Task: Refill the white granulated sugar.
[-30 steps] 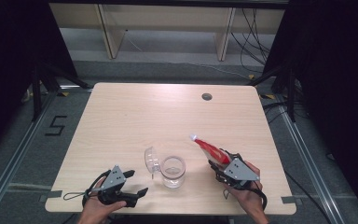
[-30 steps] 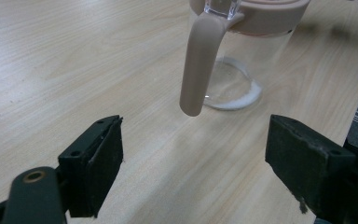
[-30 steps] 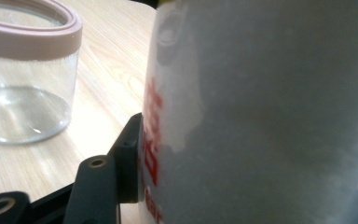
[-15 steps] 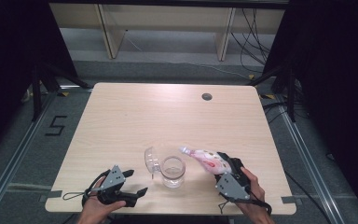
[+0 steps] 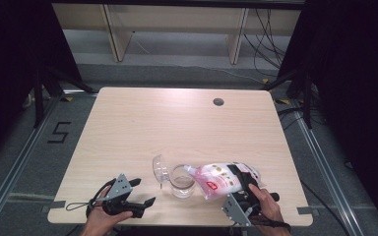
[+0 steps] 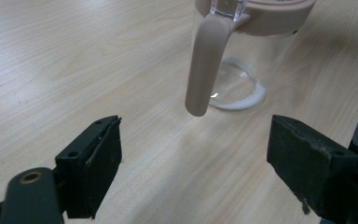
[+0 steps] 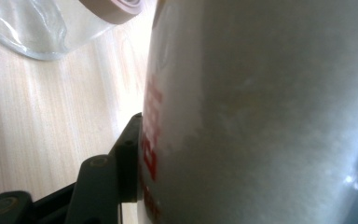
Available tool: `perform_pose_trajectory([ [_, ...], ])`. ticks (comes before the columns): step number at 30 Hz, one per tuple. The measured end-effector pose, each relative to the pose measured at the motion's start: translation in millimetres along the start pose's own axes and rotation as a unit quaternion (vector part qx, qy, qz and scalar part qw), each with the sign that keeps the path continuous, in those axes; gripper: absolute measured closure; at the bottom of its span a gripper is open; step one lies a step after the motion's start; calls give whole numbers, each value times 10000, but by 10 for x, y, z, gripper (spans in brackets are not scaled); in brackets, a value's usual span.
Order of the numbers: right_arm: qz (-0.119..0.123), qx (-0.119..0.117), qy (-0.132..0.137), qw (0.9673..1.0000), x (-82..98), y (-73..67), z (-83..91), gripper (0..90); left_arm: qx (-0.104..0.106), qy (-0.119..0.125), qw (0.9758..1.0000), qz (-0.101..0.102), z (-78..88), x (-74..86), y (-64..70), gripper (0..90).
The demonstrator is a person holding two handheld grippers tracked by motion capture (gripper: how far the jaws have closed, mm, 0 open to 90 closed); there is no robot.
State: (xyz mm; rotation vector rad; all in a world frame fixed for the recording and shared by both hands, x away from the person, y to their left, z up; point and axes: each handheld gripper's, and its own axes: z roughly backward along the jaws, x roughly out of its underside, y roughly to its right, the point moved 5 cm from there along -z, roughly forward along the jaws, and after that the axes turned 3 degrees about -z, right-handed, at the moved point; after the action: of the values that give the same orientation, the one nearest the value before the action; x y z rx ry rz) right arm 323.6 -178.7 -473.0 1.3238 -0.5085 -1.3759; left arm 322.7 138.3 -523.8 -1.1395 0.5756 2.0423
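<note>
- Near the front edge of the table (image 5: 128, 123), toward its right corner, the right gripper (image 5: 241, 182) is clamped on a pink-and-white pouch (image 5: 216, 178) (red print on its side).
- The pouch is tipped, its spout over the mouth of a clear jar (image 5: 182, 181).
- The jar's lid (image 5: 159, 168) hangs open at its left.
- Toward the front left corner, the left gripper (image 5: 140, 192) has its jaws spread wide, holding nothing, pointed at the jar's beige handle (image 6: 205, 60).

Clear glass jar (image 5: 181, 180), glossy pouch (image 5: 216, 180), matt wood-grain table (image 5: 177, 123).
</note>
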Motion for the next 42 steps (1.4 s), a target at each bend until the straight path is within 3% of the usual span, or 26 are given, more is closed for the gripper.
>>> perform_pose_trajectory([
  [3,107,-29,-23,9999,-9,-28,-5,463,-15,-9,10000,16,0,3,-3,175],
  [4,209,-63,-83,9997,-8,-28,-2,464,-47,-72,9999,-70,8,9,-24,175],
  [5,423,-52,-101,9990,-18,-8,2,463,-24,-5,10000,25,4,3,-9,175],
  [6,272,-71,-69,9996,-8,-32,-4,464,-36,7,10000,4,6,0,-16,175],
  [7,343,-31,-111,9993,-9,-34,2,464,-32,31,10000,36,2,1,-16,175],
  [10,773,128,-246,9966,-15,-37,13,465,-32,7,10000,29,-1,4,-15,175],
  [12,1232,149,-215,9920,-44,8,11,466,-65,-50,10000,-50,3,4,-16,175],
  [14,1176,184,-222,9926,-37,-1,6,466,-20,9,10000,-3,-12,5,-5,174],
  [15,973,171,-293,9947,-13,-42,6,467,-42,-15,10000,-15,-9,8,-7,175],
  [17,1337,226,-333,9902,-23,-29,-2,467,-35,-7,10000,-1,-12,8,-6,175],
  [18,1624,238,-293,9860,-44,-3,-8,467,-37,19,10000,36,-18,6,-3,174],
  [19,1425,263,-377,9887,-25,-33,0,468,-37,15,10000,33,-19,6,-3,174],
  [20,1461,259,-342,9883,-31,-34,-7,468,-37,7,10000,27,-18,7,-2,175],
  [24,1890,292,-347,9809,-69,-4,-21,469,-31,-17,10000,-44,-20,12,-7,174],
  [26,1624,265,-434,9854,-40,-54,-32,470,-54,-63,10000,-33,-14,14,-3,175],
  [27,1665,258,-411,9848,-44,-56,-42,470,-50,-17,10000,11,-20,10,5,174],
  [29,1907,253,-368,9806,-68,-39,-56,471,-32,-44,10000,-24,-15,11,1,174],
  [30,1886,265,-426,9808,-63,-49,-50,471,-34,-16,10000,-14,-20,8,3,174],
  [31,2141,294,-327,9758,-95,-21,-64,471,-44,-9,10000,-7,-23,8,6,174],
  [32,2023,303,-306,9784,-82,-41,-72,472,-21,-36,10000,-23,-22,11,4,174],
  [34,2093,289,-436,9764,-84,-40,-62,472,-20,-12,10000,-3,-26,8,10,174],
  [36,2332,392,-158,9715,-129,-9,-93,473,-23,-14,10000,-6,-25,8,9,174],
  [37,2425,367,-208,9692,-137,0,-88,473,-24,-15,10000,-5,-25,9,8,174],
  [39,2287,329,-413,9721,-107,-26,-80,473,-25,-10,10000,-2,-25,9,9,174],
  [41,2433,351,-368,9686,-116,-7,-87,474,-26,-45,10000,-41,-21,12,2,174],
  [42,2645,362,-277,9633,-141,21,-102,474,-25,-42,10000,-39,-21,12,2,173],
])
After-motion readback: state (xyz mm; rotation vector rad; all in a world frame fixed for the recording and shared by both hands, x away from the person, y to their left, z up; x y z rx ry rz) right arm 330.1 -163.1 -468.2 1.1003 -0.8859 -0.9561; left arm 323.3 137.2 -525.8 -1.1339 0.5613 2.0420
